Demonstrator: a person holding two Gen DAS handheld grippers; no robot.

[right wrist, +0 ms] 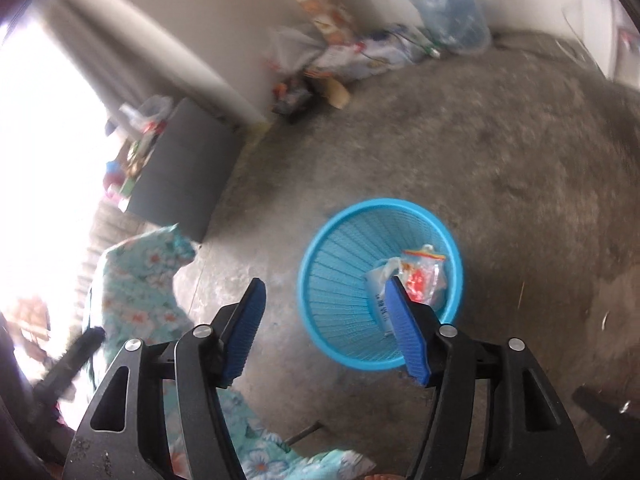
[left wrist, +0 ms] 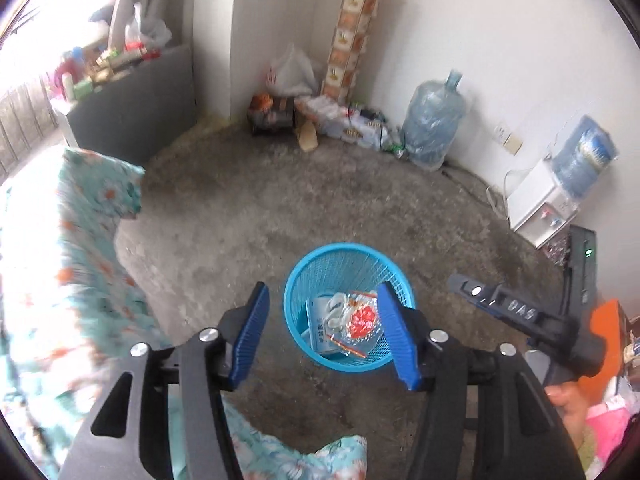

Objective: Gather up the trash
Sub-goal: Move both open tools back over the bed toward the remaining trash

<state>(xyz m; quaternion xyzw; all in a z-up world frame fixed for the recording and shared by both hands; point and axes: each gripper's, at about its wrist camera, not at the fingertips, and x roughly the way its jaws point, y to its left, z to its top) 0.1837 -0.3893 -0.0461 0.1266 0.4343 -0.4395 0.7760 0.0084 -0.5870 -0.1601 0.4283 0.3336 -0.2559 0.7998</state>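
Right now my left gripper point(left wrist: 323, 334) hangs with its blue pads spread wide and nothing between them, high over the concrete floor point(left wrist: 248, 216). Just past the fingertips, at about 1 o'clock in the left wrist view, stands the blue mesh wastebasket point(left wrist: 320, 270), upright on the floor. Inside it I see the collected trash: a white and blue paper packet point(left wrist: 320, 322) and a clear plastic bag with red contents point(left wrist: 362, 316), lying together at the bottom.

My right gripper point(right wrist: 325, 330) is likewise wide open and holds nothing; its right pad overlaps the wastebasket point(right wrist: 340, 276) in the picture, though it is well above it. The same clear bag point(right wrist: 422, 276) shows at the basket's 2 o'clock side. In the left view the right gripper point(left wrist: 516, 312) shows at 3 o'clock, with a hand point(left wrist: 570, 408) below it.

Further out, a floral quilt point(left wrist: 60, 280) fills 9 o'clock, a large water jug point(left wrist: 434, 120) stands by the wall at 1 o'clock, a white water dispenser point(left wrist: 540, 204) at 2 o'clock, and a pile of bags and boxes point(left wrist: 312, 108) sits in the corner at 12 o'clock
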